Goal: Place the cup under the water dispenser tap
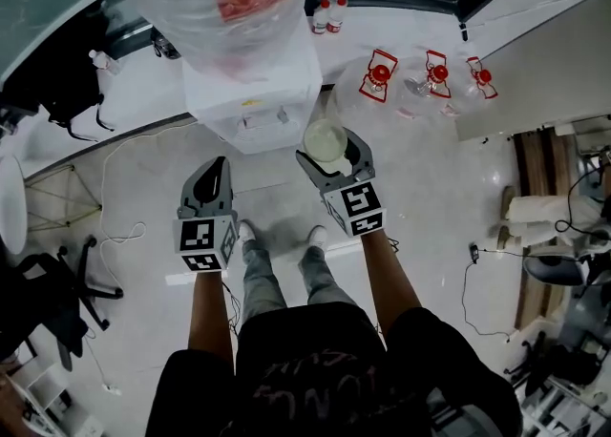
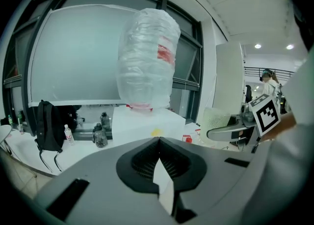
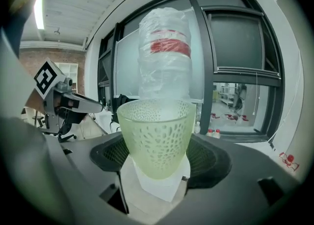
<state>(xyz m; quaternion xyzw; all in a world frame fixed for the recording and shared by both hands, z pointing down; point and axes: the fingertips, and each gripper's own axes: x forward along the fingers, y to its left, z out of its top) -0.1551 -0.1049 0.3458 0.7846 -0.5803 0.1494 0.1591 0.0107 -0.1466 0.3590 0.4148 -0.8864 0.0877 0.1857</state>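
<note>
Cup (image 3: 157, 138): pale green, its wall patterned with small holes or dimples, upright with the mouth up. It sits between the jaws of the right gripper (image 1: 334, 154), which clamp its lower half from both sides with the jaws spread wide to fit it. A low grip of this kind probably keeps the rim free and the cup level, so that it can be set down without tipping. In the head view the cup is in the air in front of the water dispenser (image 1: 253, 92), near its front and a little to the right of the two taps (image 1: 263, 120). It is not yet under either one.

Left gripper (image 1: 218, 170): jaws closed together, nothing between them, as the left gripper view shows. It is held beside the right gripper, clear of the cup and the dispenser, and appears to have no part in this step.

Dispenser: a white box body carrying an inverted bottle (image 3: 164, 52) wrapped in clear plastic.

Judgement: the cup is in hand and placement remains. The next move calls for bringing the cup leftward and inward below a tap, kept upright.
</note>
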